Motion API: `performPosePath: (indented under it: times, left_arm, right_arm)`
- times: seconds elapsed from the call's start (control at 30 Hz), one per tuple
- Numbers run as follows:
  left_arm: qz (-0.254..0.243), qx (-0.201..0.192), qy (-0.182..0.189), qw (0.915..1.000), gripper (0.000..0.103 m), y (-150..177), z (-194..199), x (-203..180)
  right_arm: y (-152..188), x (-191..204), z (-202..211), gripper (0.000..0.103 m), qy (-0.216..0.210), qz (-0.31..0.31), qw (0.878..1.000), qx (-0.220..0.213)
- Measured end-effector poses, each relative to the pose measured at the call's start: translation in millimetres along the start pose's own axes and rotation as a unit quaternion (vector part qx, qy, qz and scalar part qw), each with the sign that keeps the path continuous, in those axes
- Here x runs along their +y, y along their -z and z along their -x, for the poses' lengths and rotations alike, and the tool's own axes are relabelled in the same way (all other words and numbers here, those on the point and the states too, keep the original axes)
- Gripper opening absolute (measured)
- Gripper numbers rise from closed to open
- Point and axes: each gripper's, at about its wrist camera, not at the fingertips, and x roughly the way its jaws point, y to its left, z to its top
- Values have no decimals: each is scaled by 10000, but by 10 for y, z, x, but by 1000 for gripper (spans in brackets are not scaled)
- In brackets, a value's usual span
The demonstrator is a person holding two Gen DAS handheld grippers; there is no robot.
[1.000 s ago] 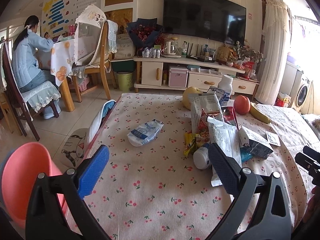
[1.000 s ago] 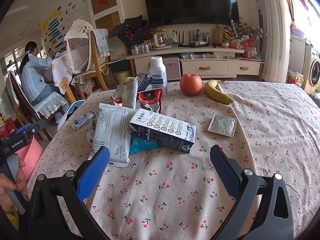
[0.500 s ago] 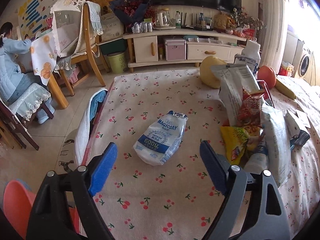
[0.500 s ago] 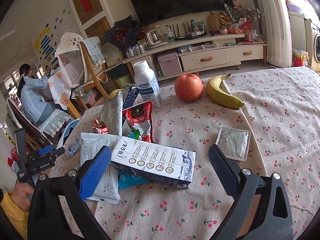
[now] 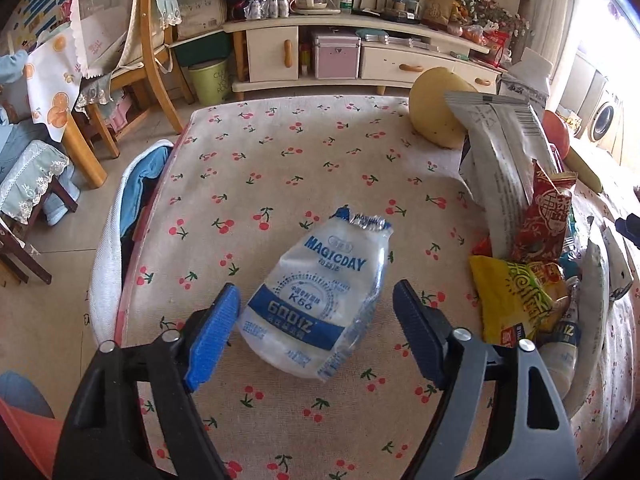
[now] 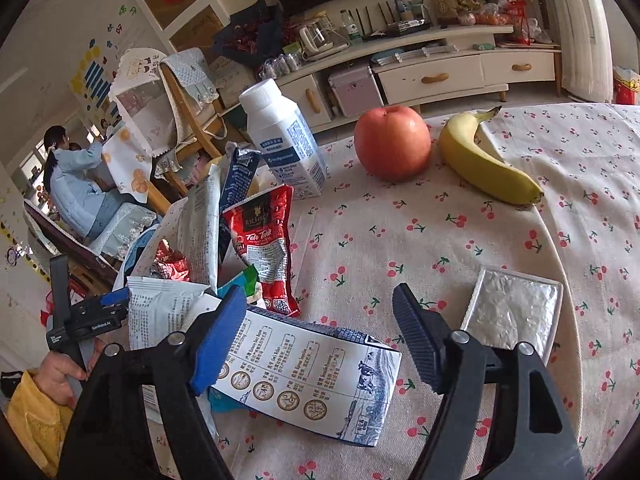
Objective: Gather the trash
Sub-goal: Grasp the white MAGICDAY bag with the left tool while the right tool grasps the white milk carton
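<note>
A crushed clear plastic bottle (image 5: 320,296) with a blue label lies on the cherry-print tablecloth (image 5: 280,160). My left gripper (image 5: 316,336) straddles its near end, jaws closing, with both pads still clear of the plastic. In the right wrist view a flattened white and blue carton (image 6: 304,376) lies across the trash pile. My right gripper (image 6: 316,336) hovers over it with jaws closing. Its blue left finger overlaps the carton, while the right finger stands apart over bare cloth. A hand holds the left gripper (image 6: 80,316) at the left edge.
Wrappers are heaped beside the carton: a red pouch (image 6: 264,240), a white bag (image 6: 160,312), a yellow packet (image 5: 516,300). A foil tray (image 6: 512,312), an apple (image 6: 392,142), a banana (image 6: 484,168) and a milk bottle (image 6: 284,140) stand beyond. A pink bin (image 5: 24,432) is low left.
Both grippers came forward and down over the table and their jaws narrowed. The left now brackets the crushed bottle, and the right sits over the carton.
</note>
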Motion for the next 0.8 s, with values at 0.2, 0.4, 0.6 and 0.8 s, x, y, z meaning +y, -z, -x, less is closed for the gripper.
performPosePath:
  times: [0.2, 0.4, 0.6, 0.8]
  left_arm:
    - [-41, -4, -35, 10000, 47, 66, -15, -90]
    - [47, -48, -77, 9999, 35, 192, 75, -170]
    - [137, -56, 86, 9999, 26, 459, 280, -250]
    - [217, -6, 112, 9997, 36, 706, 474, -322]
  right_arm:
    - [111, 67, -145, 76, -464, 209, 9970, 577]
    - [319, 266, -61, 78, -860, 396, 9909, 953]
    - [671, 625, 75, 87, -857, 1016, 9816, 1373]
    - [913, 888, 189, 91, -305, 1729, 9759, 1298]
